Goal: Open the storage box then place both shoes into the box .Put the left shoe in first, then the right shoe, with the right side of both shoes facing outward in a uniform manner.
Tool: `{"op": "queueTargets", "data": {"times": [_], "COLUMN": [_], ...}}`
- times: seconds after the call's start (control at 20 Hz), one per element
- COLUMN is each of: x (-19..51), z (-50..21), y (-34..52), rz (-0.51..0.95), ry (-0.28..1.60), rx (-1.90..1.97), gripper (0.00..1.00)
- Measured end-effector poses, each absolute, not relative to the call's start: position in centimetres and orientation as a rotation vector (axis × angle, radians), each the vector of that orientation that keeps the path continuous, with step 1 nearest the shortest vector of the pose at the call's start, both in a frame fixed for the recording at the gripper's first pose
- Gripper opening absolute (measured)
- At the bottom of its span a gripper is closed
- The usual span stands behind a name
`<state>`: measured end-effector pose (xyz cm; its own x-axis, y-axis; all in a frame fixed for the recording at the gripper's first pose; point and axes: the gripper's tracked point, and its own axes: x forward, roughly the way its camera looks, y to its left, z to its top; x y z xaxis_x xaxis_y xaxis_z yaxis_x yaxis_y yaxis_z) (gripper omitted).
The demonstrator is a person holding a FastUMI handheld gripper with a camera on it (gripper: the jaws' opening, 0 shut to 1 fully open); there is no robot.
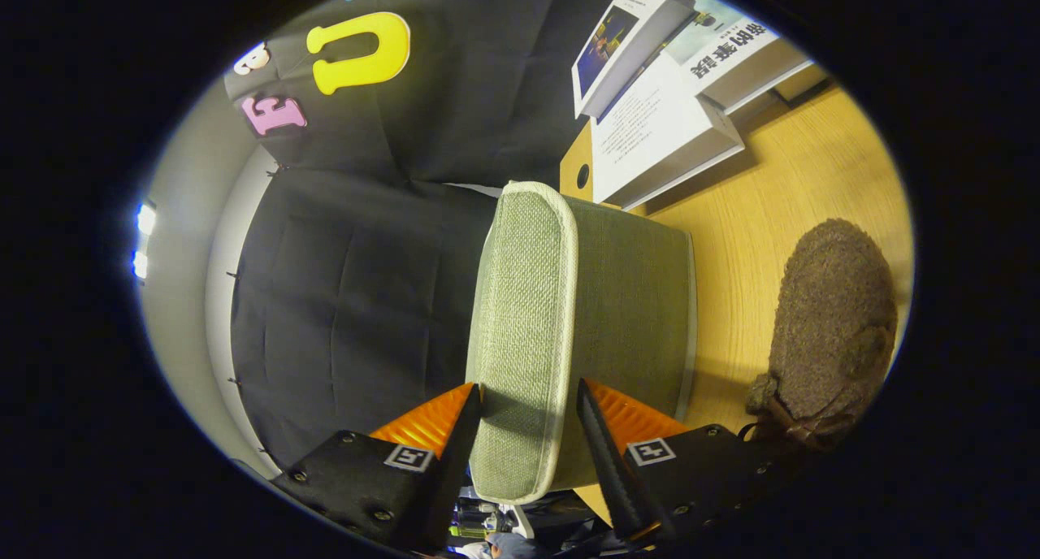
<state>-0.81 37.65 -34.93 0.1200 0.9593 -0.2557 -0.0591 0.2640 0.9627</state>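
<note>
The gripper (528, 417) stands with its fingers spread either side of the storage box's (626, 299) fabric lid (520, 323), whose long axis runs straight ahead between them; whether both fingers press on it cannot be told. A fuzzy brown shoe (829, 323) lies well apart to the right on the wooden table (756, 218), near a stack of books (666, 96).
</note>
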Motion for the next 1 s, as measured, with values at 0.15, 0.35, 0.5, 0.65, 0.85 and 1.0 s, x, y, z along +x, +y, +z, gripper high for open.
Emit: {"op": "queueTargets", "data": {"times": [0.15, 0.35, 0.5, 0.65, 0.85, 1.0], "x": [0.2, 0.7, 0.5, 0.3, 0.3, 0.5], "z": [-34.1, -31.8, -30.4, -28.6, -25.8, -23.5], "y": [36.8, 36.5, 37.2, 38.0, 39.3, 40.9], "rz": [0.928, 0.94, 0.974, 1.011, 1.062, 1.103], "ry": [1.181, 1.16, 1.146, 1.132, 1.103, 1.061], "rx": [1.04, 1.092, 1.05, 1.002, 0.93, 0.867], "gripper": [0.4, 0.13, 0.13, 0.13, 0.13, 0.14]}}
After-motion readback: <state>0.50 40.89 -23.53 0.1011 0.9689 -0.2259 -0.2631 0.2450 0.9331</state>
